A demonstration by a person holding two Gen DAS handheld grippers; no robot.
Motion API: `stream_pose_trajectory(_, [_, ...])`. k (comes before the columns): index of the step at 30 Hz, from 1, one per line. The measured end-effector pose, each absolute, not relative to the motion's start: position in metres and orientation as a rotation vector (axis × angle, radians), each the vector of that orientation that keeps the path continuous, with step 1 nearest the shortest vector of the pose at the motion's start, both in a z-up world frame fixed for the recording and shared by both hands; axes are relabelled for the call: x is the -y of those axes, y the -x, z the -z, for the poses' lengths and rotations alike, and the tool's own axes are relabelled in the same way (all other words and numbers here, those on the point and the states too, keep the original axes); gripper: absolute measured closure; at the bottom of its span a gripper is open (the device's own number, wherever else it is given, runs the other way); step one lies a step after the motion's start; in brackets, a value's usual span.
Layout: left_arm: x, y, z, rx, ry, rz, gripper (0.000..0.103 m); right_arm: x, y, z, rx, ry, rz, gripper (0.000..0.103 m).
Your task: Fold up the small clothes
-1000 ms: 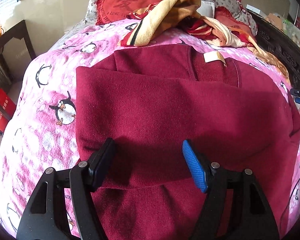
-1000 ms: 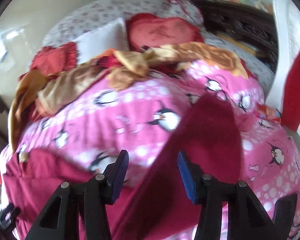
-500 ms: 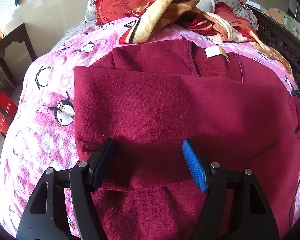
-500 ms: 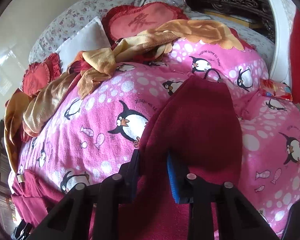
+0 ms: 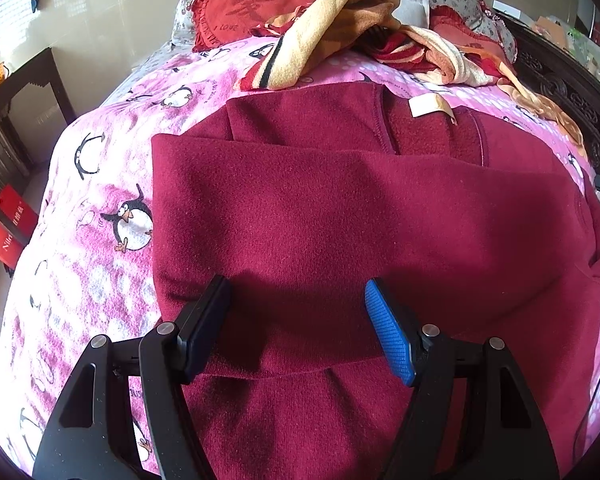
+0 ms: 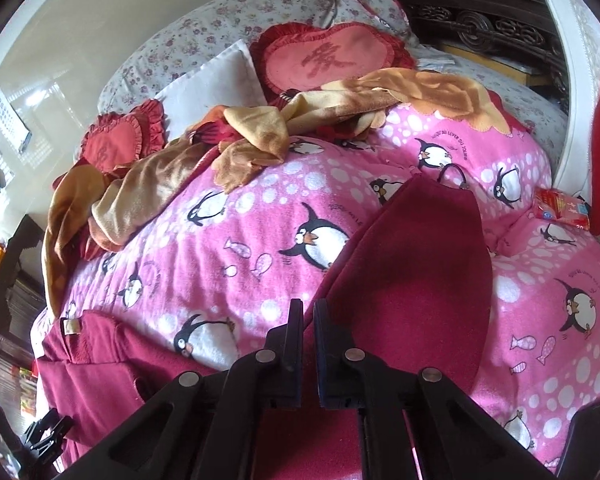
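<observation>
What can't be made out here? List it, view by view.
- Right wrist view: whether the right tongs pinch the maroon garment; the closed tips hide the contact.
- Left wrist view: the garment's near hem, cut off by the frame's bottom edge.
- Left wrist view: the neck label, print too small to read.

Maroon fleece garment (image 5: 340, 220), part-folded on bed

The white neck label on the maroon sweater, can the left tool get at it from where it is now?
Probably yes. The white neck label lies exposed on top of the maroon sweater, and the left tool is open with only flat fabric ahead of it, nothing over the label.
</observation>
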State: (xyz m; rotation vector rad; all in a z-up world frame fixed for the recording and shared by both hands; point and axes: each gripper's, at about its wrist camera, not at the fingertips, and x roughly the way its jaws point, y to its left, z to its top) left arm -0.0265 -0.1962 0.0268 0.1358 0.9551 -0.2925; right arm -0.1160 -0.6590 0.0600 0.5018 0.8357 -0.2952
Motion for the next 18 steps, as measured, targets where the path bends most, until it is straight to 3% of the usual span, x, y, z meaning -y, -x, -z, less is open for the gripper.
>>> stream_pose_trajectory(18, [0.199,0.046,-0.063,-0.889,-0.064,0.341,0.033,0.566,0.151,-0.125,-0.691,-0.41,-0.053,0.103])
